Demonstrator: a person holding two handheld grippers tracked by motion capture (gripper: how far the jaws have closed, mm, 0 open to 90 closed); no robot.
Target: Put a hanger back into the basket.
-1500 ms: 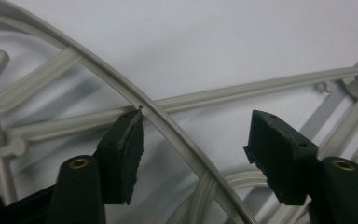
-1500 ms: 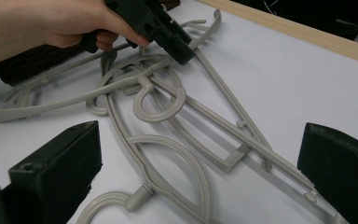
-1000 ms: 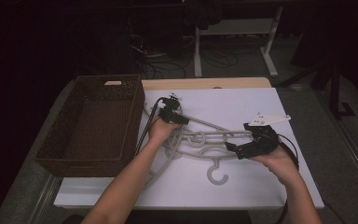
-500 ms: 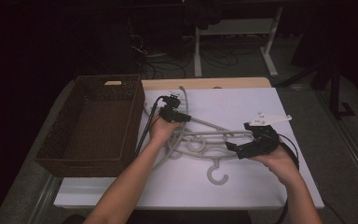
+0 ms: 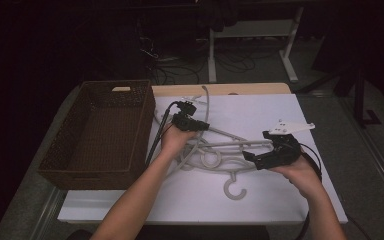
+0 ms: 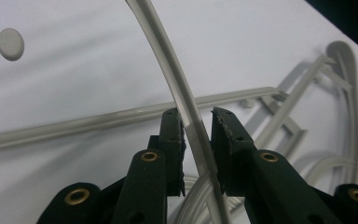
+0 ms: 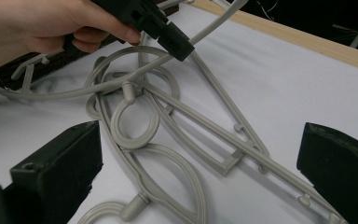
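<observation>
Right gripper point(image 5: 252, 156), nearest the person, is held with jaws spread wide and nothing between them, just over the tangle of pale grey plastic clothes hangers point(image 5: 220, 152) lying mid-table on the white table top point(image 5: 260, 200). Left gripper point(image 5: 206, 126), farther in, is clamped on one thin curved hanger arm point(image 6: 193, 126). Exact hanger count cannot be told from the overlap; one brown wicker basket point(image 5: 60, 155) stands at the left edge.

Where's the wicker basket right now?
In the high view, the wicker basket sits at the table's left edge, just left of the left gripper and the tangled hangers.
</observation>
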